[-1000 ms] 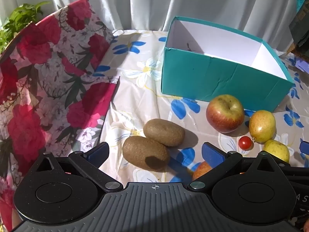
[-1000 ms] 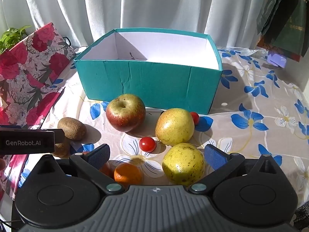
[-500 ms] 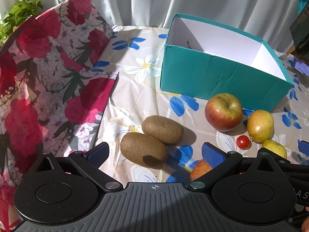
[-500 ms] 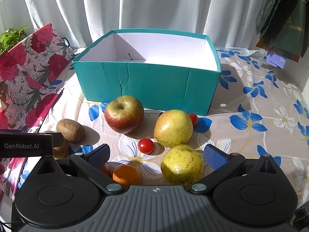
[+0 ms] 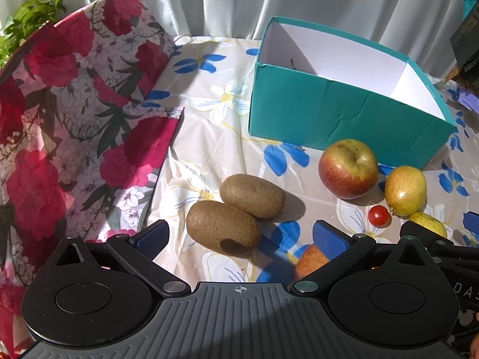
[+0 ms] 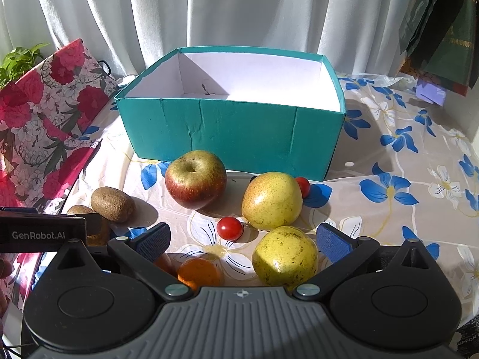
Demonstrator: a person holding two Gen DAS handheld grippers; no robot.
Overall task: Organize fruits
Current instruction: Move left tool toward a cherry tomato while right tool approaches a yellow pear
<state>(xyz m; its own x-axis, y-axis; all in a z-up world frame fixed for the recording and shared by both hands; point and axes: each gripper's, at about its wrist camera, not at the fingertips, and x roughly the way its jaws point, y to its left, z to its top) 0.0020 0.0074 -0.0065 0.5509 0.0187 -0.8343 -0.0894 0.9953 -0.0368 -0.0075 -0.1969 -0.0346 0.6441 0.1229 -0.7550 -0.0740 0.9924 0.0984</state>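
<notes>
1. Approach is the step in hand: no fruit sits in the teal box (image 6: 233,131), which looks empty.
2. Left gripper (image 5: 239,236) has its fingers spread wide around nothing; the near kiwi (image 5: 223,228) lies between them, touching the far kiwi (image 5: 252,196).
3. Right gripper (image 6: 243,237) is also spread and empty; the near pear (image 6: 284,255) lies just inside its right finger, with an orange fruit (image 6: 199,272), possibly a tangerine, toward its left finger.
4. Next move calls for lowering and closing on 1 fruit without nudging its neighbour.
5. Flowered plastic tablecloth (image 6: 389,179) is sunlit; white curtains (image 6: 239,9) hang beyond the box.
</notes>
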